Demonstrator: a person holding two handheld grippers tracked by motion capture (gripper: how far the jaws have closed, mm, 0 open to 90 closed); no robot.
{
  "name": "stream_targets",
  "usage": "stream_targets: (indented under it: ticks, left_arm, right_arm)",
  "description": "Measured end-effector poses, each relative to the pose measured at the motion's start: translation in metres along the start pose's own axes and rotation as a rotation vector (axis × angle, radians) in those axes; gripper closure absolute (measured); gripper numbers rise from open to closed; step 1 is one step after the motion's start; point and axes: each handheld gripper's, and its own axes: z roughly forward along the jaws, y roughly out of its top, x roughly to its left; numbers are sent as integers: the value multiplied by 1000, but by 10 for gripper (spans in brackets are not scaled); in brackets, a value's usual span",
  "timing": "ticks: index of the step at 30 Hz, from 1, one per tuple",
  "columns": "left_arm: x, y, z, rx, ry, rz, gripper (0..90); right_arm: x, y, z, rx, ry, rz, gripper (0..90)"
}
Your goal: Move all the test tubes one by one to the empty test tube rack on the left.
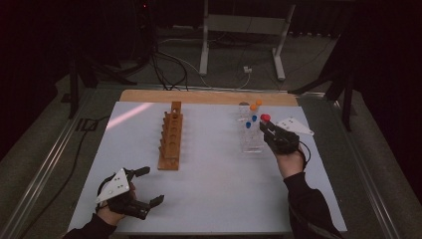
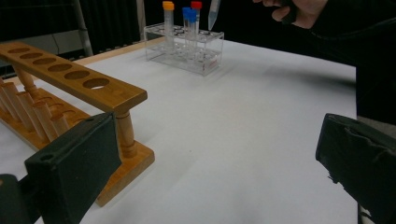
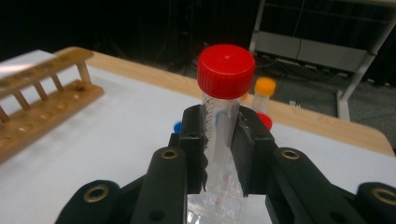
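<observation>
I'm holding a clear plastic tube with a red screw cap (image 3: 219, 116) in my right gripper (image 3: 218, 154), jaws narrowed on its wall just under the cap, the tube standing upright between them. Below my jaws its pointed end is hanging over the clear plastic tube rack (image 1: 250, 142); from the left gripper view that tip (image 2: 213, 16) is looking clear above the rack top, though I'm not certain it's fully free.

What I'm worrying about: the grip is sitting high on a smooth round wall, so the tube could be swinging or sliding down if I'm tilting my hand. If the tip is catching a rack hole as I'm moving sideways, I could be dragging the light rack or tipping its neighbours.

Those neighbours are crowding just beyond my jaws: an orange-capped tube (image 3: 265, 95), another red cap (image 3: 265, 120) peeking past my right jaw, a blue-capped one (image 3: 177, 127) low beside my left jaw.

Well off to the left of my jaws, the long wooden rack with a row of round holes (image 1: 170, 137) is standing empty, a likely landing spot, I'm guessing. White table surface (image 1: 219, 174) between is lying open. My left gripper (image 1: 144, 186) is resting near that wooden rack, jaws spread wide, holding nothing.
</observation>
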Motion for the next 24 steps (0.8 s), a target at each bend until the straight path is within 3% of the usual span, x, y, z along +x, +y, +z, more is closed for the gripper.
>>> stream_targets:
  ticks: [5,9,13,15,24]
  left_arm:
    - [-1,5,0,1,-6,-17,5]
    - [1,19,1,-29,-30,-21,6]
    - [1,30,2,-35,-52,-42,6]
    - [0,39,4,-7,-52,-36,6]
    - [5,69,24,-31,-123,-58,6]
  right_arm:
    - [5,8,-9,-16,33,-6,749]
    - [22,9,-13,-4,96,-38,749]
    - [32,5,-15,13,136,-54,749]
    - [43,-3,-15,43,190,-68,749]
    - [69,-21,-19,114,307,-100,749]
